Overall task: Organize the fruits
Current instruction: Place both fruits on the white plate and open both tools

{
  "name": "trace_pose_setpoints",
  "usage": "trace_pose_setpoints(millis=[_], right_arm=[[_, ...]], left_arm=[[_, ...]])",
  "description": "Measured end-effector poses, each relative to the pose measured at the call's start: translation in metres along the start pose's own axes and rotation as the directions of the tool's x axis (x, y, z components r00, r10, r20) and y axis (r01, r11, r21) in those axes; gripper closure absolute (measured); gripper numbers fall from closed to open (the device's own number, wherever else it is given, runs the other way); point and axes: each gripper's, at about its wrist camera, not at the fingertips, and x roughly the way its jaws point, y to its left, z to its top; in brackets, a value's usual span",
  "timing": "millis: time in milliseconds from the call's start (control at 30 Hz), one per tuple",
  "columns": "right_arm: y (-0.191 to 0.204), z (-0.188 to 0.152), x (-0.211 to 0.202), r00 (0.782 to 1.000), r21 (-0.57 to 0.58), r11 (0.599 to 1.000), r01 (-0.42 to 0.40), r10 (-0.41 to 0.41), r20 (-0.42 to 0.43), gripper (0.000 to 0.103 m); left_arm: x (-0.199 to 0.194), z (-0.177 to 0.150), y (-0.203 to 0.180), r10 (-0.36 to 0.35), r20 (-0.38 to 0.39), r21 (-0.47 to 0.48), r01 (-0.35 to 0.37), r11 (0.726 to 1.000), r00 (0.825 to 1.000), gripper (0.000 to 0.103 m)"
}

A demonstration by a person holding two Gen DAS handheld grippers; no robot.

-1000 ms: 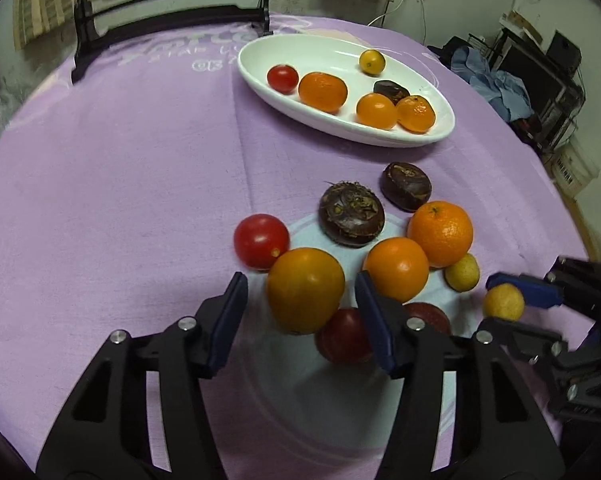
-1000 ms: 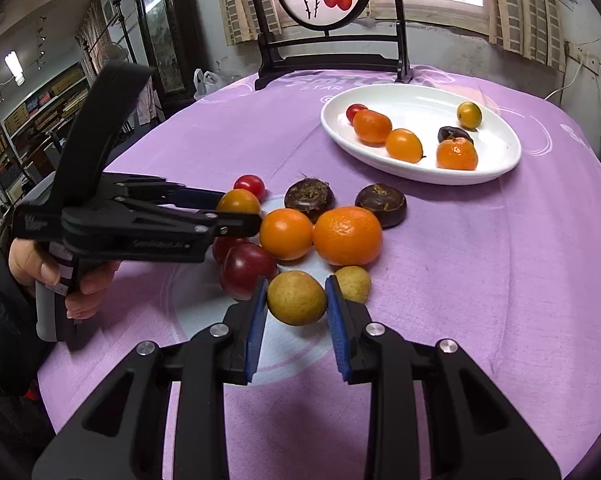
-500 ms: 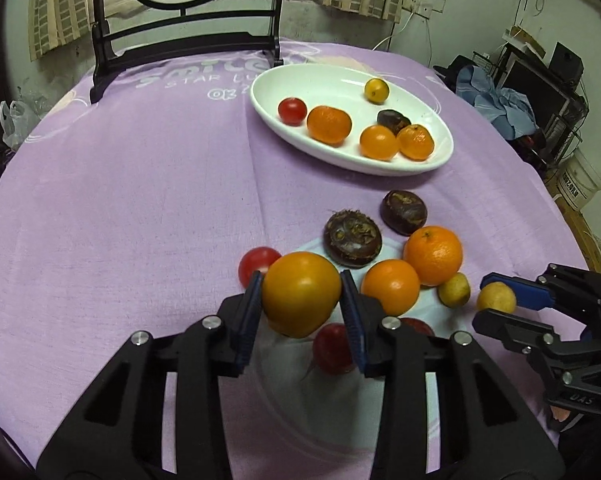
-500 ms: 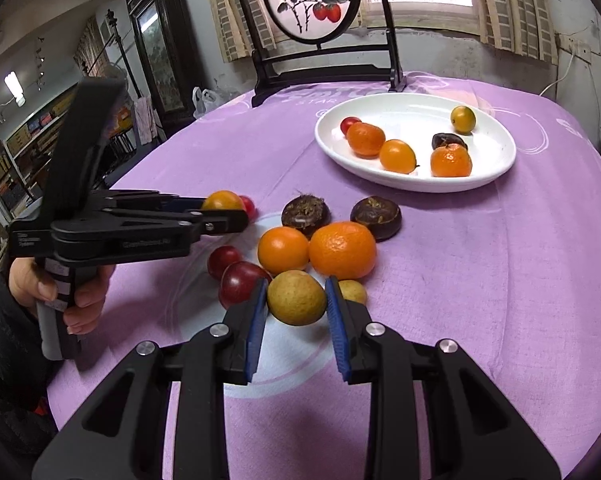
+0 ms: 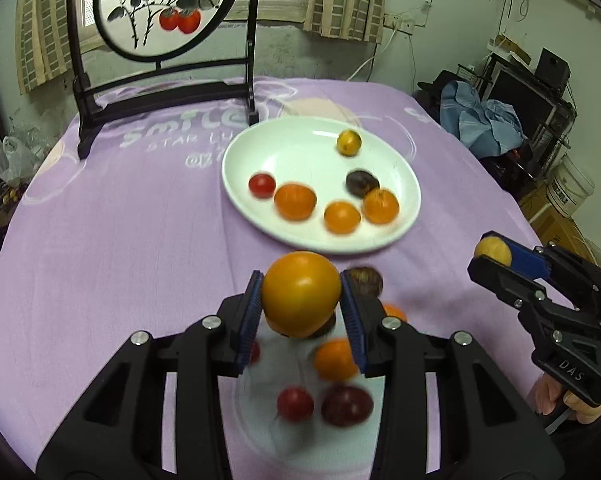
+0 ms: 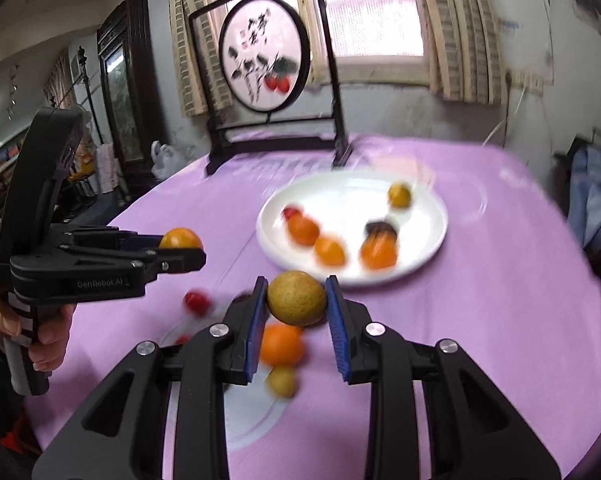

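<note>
My left gripper (image 5: 302, 300) is shut on a large orange-yellow fruit (image 5: 300, 294) and holds it above the table, short of the white oval plate (image 5: 300, 152). My right gripper (image 6: 298, 300) is shut on a round yellow-brown fruit (image 6: 296, 298), also lifted. The plate (image 6: 420, 248) holds several fruits: oranges, a red tomato, a dark fruit, a small yellow one. Loose fruits lie below the grippers on the purple cloth: an orange (image 5: 334, 360), two dark red ones (image 5: 346, 406), a dark brown one (image 5: 366, 282). The right gripper shows in the left wrist view (image 5: 496, 256), the left one in the right wrist view (image 6: 180, 246).
A black stand with a round painted screen (image 5: 160, 12) stands at the table's far edge behind the plate. The purple tablecloth (image 5: 120, 220) covers a round table. A small yellow fruit (image 6: 282, 380) and a red tomato (image 6: 196, 300) lie near the right gripper.
Both grippers have lifted their fruits off the table and moved forward toward the plate. The left gripper closed on the orange-yellow fruit during this second.
</note>
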Motion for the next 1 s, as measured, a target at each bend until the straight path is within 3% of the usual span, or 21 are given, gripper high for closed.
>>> trace_pose_setpoints(millis=[133,267,533,600,633,667,733,900,1000], right_arm=[[-0.024,0.026,0.045,0.999,0.062,0.998,-0.017,0.020,-0.045,0.072],[-0.041,0.038,0.093,0.994,0.108,0.994,-0.022,0.034,-0.107,0.072],[-0.050,0.040,0.140,0.987,0.126,0.992,0.006,0.014,-0.160,0.069],[-0.051,0.041,0.144,0.986,0.138,0.990,-0.011,0.034,-0.165,0.068],[-0.052,0.040,0.145,0.986,0.145,0.989,-0.010,0.035,-0.165,0.067],[-0.054,0.039,0.143,0.986,0.154,0.988,-0.011,0.036,-0.160,0.066],[-0.054,0.037,0.138,0.987,0.163,0.986,-0.026,0.051,-0.150,0.064],[-0.056,0.033,0.116,0.989,0.177,0.983,-0.036,0.061,-0.137,0.064],[-0.054,0.026,0.094,0.992,0.168,0.985,-0.020,0.042,-0.123,0.058]], left_arm=[[0.035,0.030,-0.004,-0.001,-0.028,-0.029,0.000,1.000,1.000,0.064],[0.075,0.057,-0.004,0.054,-0.046,-0.039,-0.055,0.998,0.997,0.064],[0.127,0.086,0.013,0.098,-0.079,-0.107,-0.106,0.989,0.992,0.064],[0.134,0.086,0.014,0.070,-0.071,-0.126,-0.079,0.989,0.995,0.054],[0.133,0.086,0.014,0.065,-0.063,-0.133,-0.073,0.988,0.996,0.032],[0.130,0.085,0.013,0.082,-0.040,-0.140,-0.086,0.986,0.996,0.020],[0.122,0.084,0.010,0.098,0.004,-0.140,-0.096,0.985,0.995,0.020],[0.106,0.081,0.007,0.085,-0.003,-0.125,-0.084,0.989,0.996,0.019],[0.093,0.071,0.011,0.085,-0.021,-0.129,-0.087,0.988,0.996,0.019]])
